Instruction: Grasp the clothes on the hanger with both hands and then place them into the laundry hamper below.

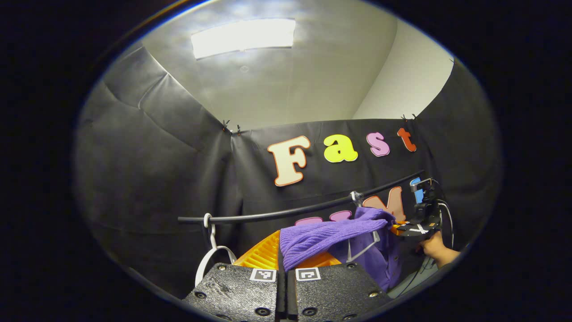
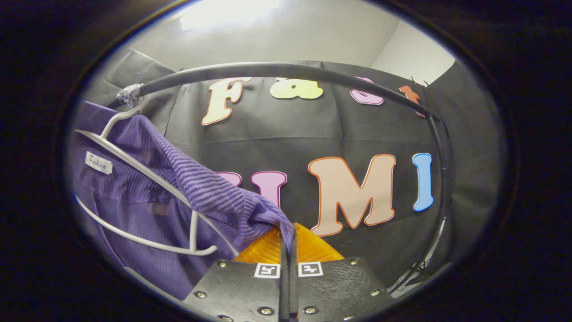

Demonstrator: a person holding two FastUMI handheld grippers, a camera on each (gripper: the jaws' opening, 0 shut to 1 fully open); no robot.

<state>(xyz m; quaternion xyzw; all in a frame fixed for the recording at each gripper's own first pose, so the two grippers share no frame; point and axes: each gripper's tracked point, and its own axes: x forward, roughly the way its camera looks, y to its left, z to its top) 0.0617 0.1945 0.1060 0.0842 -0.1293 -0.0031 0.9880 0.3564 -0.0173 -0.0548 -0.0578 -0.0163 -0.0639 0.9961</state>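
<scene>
Purple garment (image 1: 321, 239) on its white hanger (image 2: 147, 174) is pinched by both clenched tools, left gripper (image 1: 286, 261) and right gripper (image 2: 288, 243). Grasp looks done; next, lift it off the rail (image 1: 290, 211).

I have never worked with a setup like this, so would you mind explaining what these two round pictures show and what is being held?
No robot arm is involved: a person holds a two-finger gripper in each hand, and a fisheye camera rides on each, looking forward along its fingers.

In the left gripper view, the left gripper is closed on one end of a purple sweater. Farther off you see the right gripper and the hand holding it, at the garment's other end.

The right gripper view is that tool's own camera: its fingers pinch a fold of the same sweater, which hangs on a white hanger hooked over a dark rail.

A second white hanger hangs bare on the rail in the left gripper view.
</scene>
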